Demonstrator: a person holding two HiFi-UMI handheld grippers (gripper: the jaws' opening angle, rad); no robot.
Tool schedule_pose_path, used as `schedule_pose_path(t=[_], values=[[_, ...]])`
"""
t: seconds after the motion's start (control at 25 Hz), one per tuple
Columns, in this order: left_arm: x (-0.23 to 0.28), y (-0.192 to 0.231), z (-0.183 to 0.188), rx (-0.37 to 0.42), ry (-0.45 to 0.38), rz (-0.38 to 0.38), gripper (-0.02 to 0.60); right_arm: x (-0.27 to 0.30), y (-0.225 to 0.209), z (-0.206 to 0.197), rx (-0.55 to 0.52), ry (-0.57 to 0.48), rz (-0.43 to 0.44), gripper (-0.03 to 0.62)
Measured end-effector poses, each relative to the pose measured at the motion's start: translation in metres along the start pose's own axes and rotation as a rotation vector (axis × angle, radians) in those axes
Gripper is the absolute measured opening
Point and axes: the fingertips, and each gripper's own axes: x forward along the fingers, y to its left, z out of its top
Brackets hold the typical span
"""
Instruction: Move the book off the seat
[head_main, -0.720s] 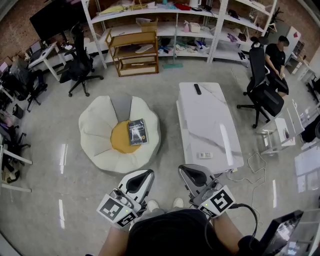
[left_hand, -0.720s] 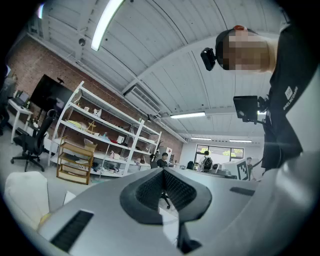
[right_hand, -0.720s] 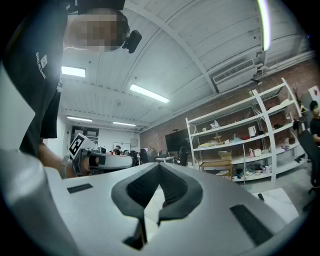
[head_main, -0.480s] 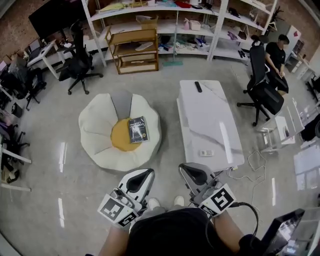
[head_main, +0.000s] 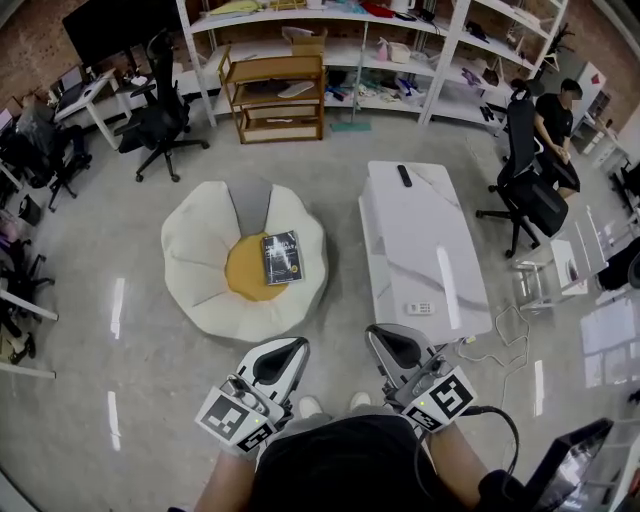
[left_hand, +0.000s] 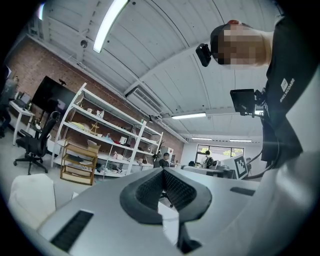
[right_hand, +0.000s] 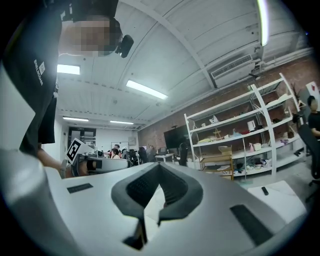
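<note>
A dark book (head_main: 283, 257) lies flat on the yellow centre of a white flower-shaped floor seat (head_main: 195, 262) in the head view. Both grippers are held low, close to the person's body and well short of the seat. My left gripper (head_main: 284, 351) points toward the seat's near edge, with its jaws shut and nothing between them. My right gripper (head_main: 390, 342) points at the near end of the white table, also shut and empty. In the left gripper view the left gripper (left_hand: 162, 170) shows its tips meeting. The right gripper (right_hand: 159, 165) looks the same in the right gripper view.
A long white table (head_main: 430, 225) stands right of the seat, with a black remote (head_main: 404, 176) at its far end and a white remote (head_main: 420, 309) near its front. Shelving (head_main: 330, 40), a wooden rack (head_main: 273, 95) and office chairs (head_main: 158, 120) line the back. A person (head_main: 553, 115) sits far right.
The head view has shifted slightly, so the seat, book and table sit a little lower and further right in the picture. Both grippers stay shut in the same place near the body.
</note>
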Motion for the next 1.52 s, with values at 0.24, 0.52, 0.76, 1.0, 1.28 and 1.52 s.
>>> schedule_pose_path(t=[0.24, 0.52, 0.76, 1.0, 1.28, 1.52], values=[[-0.025, 0.031, -0.013, -0.013, 0.025, 0.023, 0.002, 0.018, 0.002, -0.021, 0.014, 0.021, -0.036, 0.005], [-0.026, 0.076, -0.012, -0.025, 0.037, 0.064, 0.002, 0.058, -0.012, -0.031, 0.037, 0.033, -0.032, 0.005], [0.015, 0.112, -0.008, -0.036, 0.052, 0.097, 0.003, 0.094, -0.061, -0.031, 0.061, 0.036, -0.003, 0.005], [0.079, 0.161, -0.005, -0.105, 0.063, 0.158, 0.002, 0.135, -0.136, -0.036, 0.107, 0.045, 0.025, 0.005], [0.165, 0.211, -0.007, -0.102, 0.153, 0.210, 0.002, 0.178, -0.220, -0.045, 0.160, 0.085, 0.096, 0.005], [0.217, 0.262, -0.027, -0.125, 0.204, 0.288, 0.003, 0.210, -0.288, -0.070, 0.217, 0.129, 0.147, 0.005]])
